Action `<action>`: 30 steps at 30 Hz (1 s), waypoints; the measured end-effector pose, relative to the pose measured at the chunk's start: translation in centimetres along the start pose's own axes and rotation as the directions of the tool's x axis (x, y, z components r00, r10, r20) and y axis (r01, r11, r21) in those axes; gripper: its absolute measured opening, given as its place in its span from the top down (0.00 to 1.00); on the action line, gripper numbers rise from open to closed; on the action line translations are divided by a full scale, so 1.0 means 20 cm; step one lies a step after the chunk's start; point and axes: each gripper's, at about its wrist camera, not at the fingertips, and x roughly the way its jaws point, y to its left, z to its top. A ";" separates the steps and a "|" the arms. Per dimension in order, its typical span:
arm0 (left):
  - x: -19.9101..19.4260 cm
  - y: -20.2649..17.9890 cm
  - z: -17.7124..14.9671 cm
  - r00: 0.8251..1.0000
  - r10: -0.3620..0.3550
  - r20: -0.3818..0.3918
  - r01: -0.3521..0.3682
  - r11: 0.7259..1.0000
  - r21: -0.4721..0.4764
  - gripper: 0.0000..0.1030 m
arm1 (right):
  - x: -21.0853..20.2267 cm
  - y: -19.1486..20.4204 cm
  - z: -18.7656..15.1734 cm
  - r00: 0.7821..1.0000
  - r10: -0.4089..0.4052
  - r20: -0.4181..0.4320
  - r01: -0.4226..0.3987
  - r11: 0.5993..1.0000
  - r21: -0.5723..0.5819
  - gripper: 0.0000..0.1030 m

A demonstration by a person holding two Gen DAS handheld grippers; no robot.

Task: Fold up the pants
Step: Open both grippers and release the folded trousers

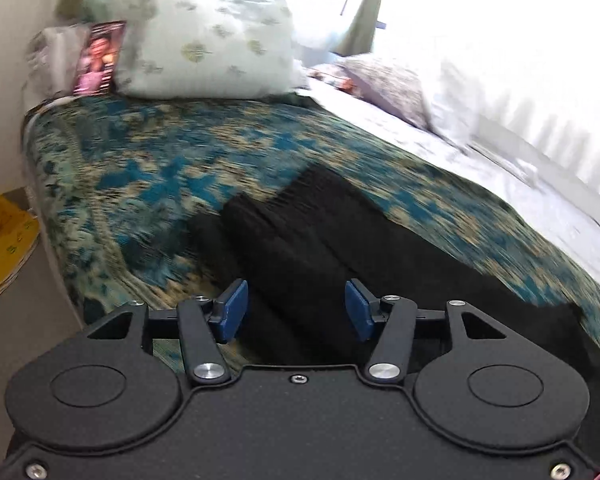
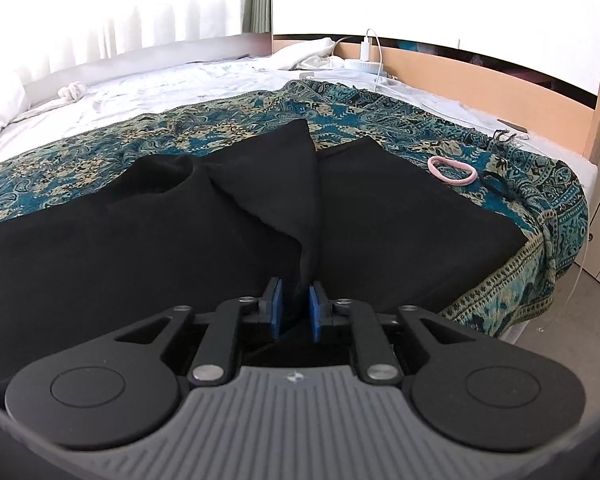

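Black pants (image 2: 140, 240) lie spread over a teal patterned bedspread (image 2: 240, 120), with one fold rising in a ridge toward my right gripper (image 2: 296, 306). Its blue pads stand a little apart, and that ridge of black cloth sits between them without being squeezed. In the left wrist view the pants (image 1: 320, 240) run away from me in long folds across the bedspread (image 1: 140, 160). My left gripper (image 1: 296, 308) hovers open over them, its blue pads wide apart with only cloth lying below. This view is blurred.
Pillows (image 1: 204, 40) and a printed picture (image 1: 98, 58) sit at the head of the bed, and a yellow bag (image 1: 0, 240) lies beside it. A pink hair tie (image 2: 452, 170) and a black one (image 2: 500, 184) rest near the bedspread's right edge. A charger (image 2: 366, 52) stands by the wooden frame (image 2: 460, 68).
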 end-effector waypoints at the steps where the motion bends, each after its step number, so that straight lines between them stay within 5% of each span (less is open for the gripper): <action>1: 0.02 0.02 0.02 1.000 0.009 -0.001 -0.009 1.000 -0.019 0.49 | 0.00 0.00 0.00 1.000 -0.002 0.000 0.002 1.000 -0.002 0.66; 7: 0.20 0.10 0.10 0.998 0.027 -0.060 -0.032 0.996 -0.084 0.44 | 0.02 0.03 0.01 0.999 -0.032 0.004 0.032 0.999 -0.026 0.65; 8: 0.20 0.09 0.09 0.997 0.045 -0.055 -0.049 0.996 -0.079 0.66 | 0.03 0.04 0.01 0.999 -0.036 0.004 0.036 0.999 -0.028 0.65; 9: 0.20 0.08 0.09 0.997 0.071 -0.031 -0.073 0.996 -0.047 0.85 | 0.03 0.04 0.01 0.999 -0.040 0.004 0.040 0.999 -0.030 0.65; 12: 0.13 0.03 0.09 0.997 0.070 0.042 -0.074 0.992 0.105 0.90 | 0.03 0.05 0.01 0.999 -0.043 0.003 0.043 0.998 -0.035 0.64; 16: 0.11 -0.05 0.04 0.986 0.153 0.065 -0.166 0.941 0.294 0.90 | 0.04 0.05 0.02 0.999 -0.049 0.005 0.049 0.998 -0.041 0.64; 20: 0.17 -0.08 0.01 0.978 0.210 -0.007 -0.196 0.923 0.332 0.80 | 0.05 0.06 0.01 0.999 -0.052 0.009 0.052 0.998 -0.044 0.63; 22: 0.12 -0.14 -0.01 0.979 0.206 0.016 -0.197 0.908 0.369 0.55 | 0.05 0.06 0.01 0.999 -0.052 0.010 0.053 0.998 -0.047 0.63; 23: 0.08 -0.18 -0.02 0.983 0.180 0.031 -0.178 0.903 0.391 0.43 | 0.05 0.06 0.01 0.999 -0.051 0.011 0.051 0.998 -0.048 0.63; 27: -0.07 -0.34 -0.04 0.997 0.049 0.053 -0.068 0.884 0.463 0.36 | 0.05 0.05 0.01 0.999 -0.045 0.012 0.045 0.998 -0.045 0.63; 30: -0.18 -0.49 -0.09 0.991 -0.128 -0.029 0.125 0.848 0.515 0.27 | 0.04 0.05 0.02 0.999 -0.041 0.007 0.041 0.998 -0.040 0.62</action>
